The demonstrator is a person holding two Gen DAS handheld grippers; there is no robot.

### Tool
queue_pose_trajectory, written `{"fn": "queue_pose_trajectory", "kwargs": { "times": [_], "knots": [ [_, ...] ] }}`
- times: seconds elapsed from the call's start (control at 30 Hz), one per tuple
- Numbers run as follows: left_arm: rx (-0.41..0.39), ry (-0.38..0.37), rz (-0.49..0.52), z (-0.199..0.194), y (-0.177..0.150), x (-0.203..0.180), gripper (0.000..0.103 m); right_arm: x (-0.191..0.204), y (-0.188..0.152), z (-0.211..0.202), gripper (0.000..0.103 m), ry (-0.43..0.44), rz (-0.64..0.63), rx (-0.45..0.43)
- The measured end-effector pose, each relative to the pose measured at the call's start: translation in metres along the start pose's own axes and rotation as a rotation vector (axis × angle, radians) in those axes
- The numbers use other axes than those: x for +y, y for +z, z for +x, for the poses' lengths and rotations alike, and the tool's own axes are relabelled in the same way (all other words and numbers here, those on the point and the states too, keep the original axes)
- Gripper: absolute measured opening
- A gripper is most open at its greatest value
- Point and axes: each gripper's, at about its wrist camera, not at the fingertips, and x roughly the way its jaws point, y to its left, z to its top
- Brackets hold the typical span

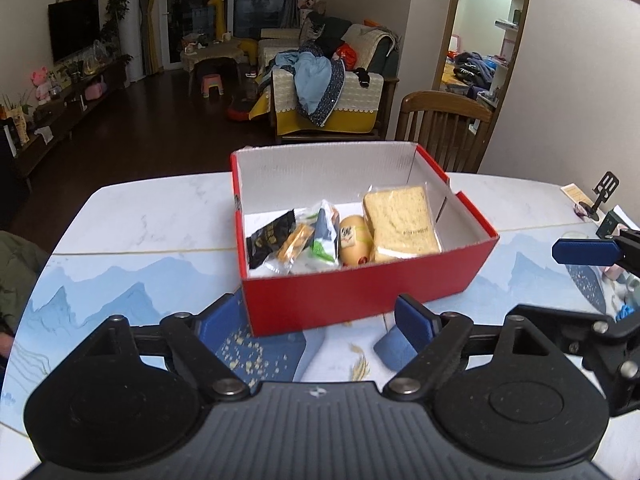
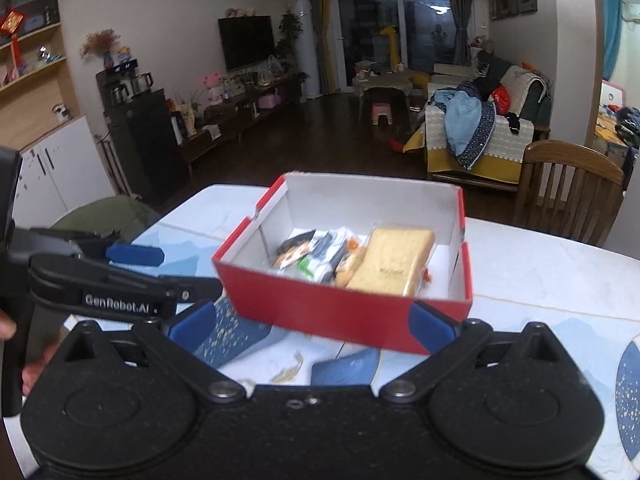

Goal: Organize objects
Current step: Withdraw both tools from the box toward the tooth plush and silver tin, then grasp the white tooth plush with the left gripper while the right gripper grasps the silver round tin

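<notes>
Both hand-held grippers hang above the near edge of the desk [image 1: 152, 216] with nothing between their blue pads. On the left hand-held gripper [image 1: 320, 320] the jaws are spread, and the near wall of the red box [image 1: 360, 292] shows in the gap between them without touching either pad. On the right hand-held gripper [image 2: 312, 324] the jaws are spread wide; its right pad overlaps the box's near red wall in the picture, but whether it touches I cannot tell. Each gripper shows in the other's view: the right one reaches in from the right edge of the left wrist view, the left one from the left edge of the right wrist view, where part of a hand shows at the edge beside it. That red box, white inside and with no lid on it, sits on the desk, which has a blue mountain print. Inside it, packed along the near wall, lie a wrapped slice of bread [image 1: 400, 224] at the right, a yellow-tan rounded packet [image 1: 354, 240] beside it, then a green and white packet [image 1: 324, 236], an orange snack in clear wrap [image 1: 294, 244] and a black packet [image 1: 268, 240] at the left. A wooden chair [image 1: 444, 128] stands at the far side of the desk.
</notes>
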Motion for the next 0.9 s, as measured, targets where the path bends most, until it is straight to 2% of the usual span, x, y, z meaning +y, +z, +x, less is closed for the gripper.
{"fn": "queue_pose_trajectory", "kwargs": {
  "times": [0.07,0.17,0.33,0.63,0.9],
  "knots": [
    [0.005,0.002,0.001,-0.001,-0.006,0.001,0.088,0.003,-0.008,0.000,0.103,0.003,-0.010,0.007],
    [0.010,0.015,-0.008,0.000,-0.016,0.003,0.098,0.005,-0.016,0.004,0.103,0.003,-0.025,0.024],
    [0.038,0.028,-0.035,0.005,-0.036,0.008,0.102,0.010,-0.035,0.011,0.103,-0.009,-0.052,0.054],
    [0.108,0.041,-0.044,0.023,-0.082,0.012,0.103,0.016,-0.069,0.028,0.102,-0.036,-0.139,0.118],
    [0.136,0.079,0.042,0.039,-0.114,0.001,0.103,0.014,-0.081,0.046,0.102,-0.026,-0.086,0.182]
  ]
}}
